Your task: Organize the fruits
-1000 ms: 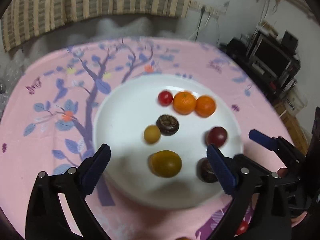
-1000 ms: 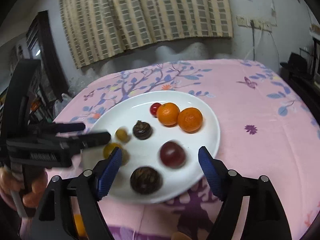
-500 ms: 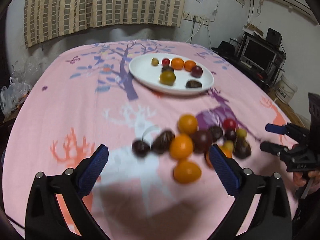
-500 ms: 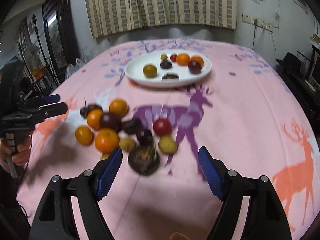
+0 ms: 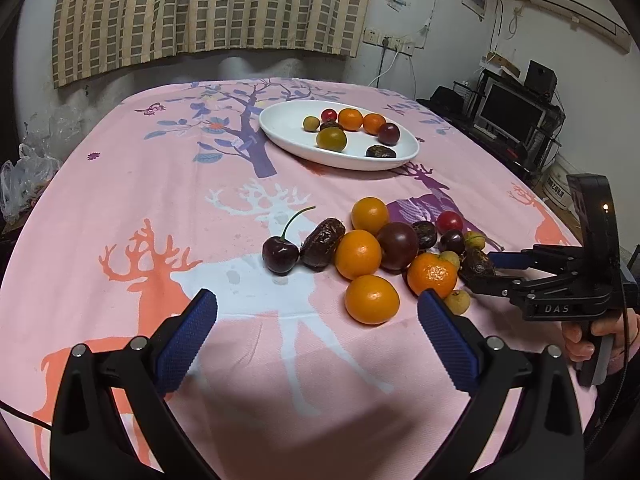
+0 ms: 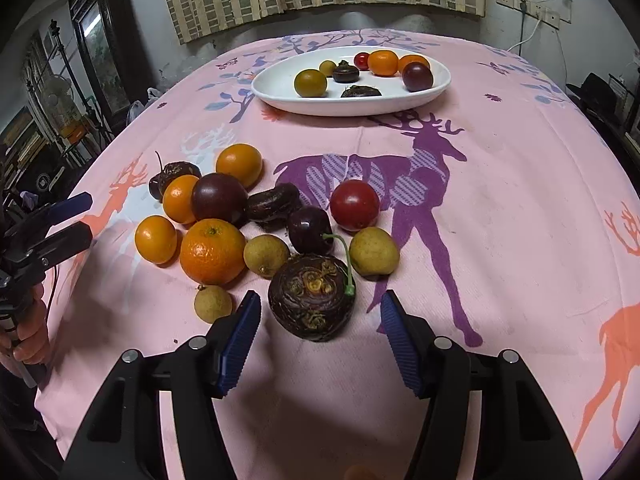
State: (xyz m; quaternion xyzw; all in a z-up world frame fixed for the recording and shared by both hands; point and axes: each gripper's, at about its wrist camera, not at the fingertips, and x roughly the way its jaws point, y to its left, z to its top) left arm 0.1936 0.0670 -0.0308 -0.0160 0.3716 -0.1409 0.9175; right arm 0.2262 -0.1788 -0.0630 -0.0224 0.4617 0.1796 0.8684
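Observation:
A white plate (image 5: 280,128) (image 6: 276,88) at the far side of the table holds several fruits. A pile of loose fruits lies on the pink cloth: oranges (image 5: 372,299) (image 6: 212,251), a cherry (image 5: 280,255), a red tomato (image 6: 354,204), small yellow-green fruits and a dark water chestnut (image 6: 312,297). My left gripper (image 5: 316,320) is open and empty, just short of the pile. My right gripper (image 6: 320,320) is open, its fingers on either side of the water chestnut, not touching it. It also shows in the left wrist view (image 5: 486,270).
The table is covered by a pink cloth with deer and tree prints (image 5: 160,184). A striped curtain (image 5: 200,8) hangs behind. Electronics on a shelf (image 5: 512,116) stand to the right, plastic bags (image 5: 28,176) to the left.
Both grippers pulled back from over the plate to the near side of the table. The loose fruit pile came into view, and the right gripper closed in on the water chestnut.

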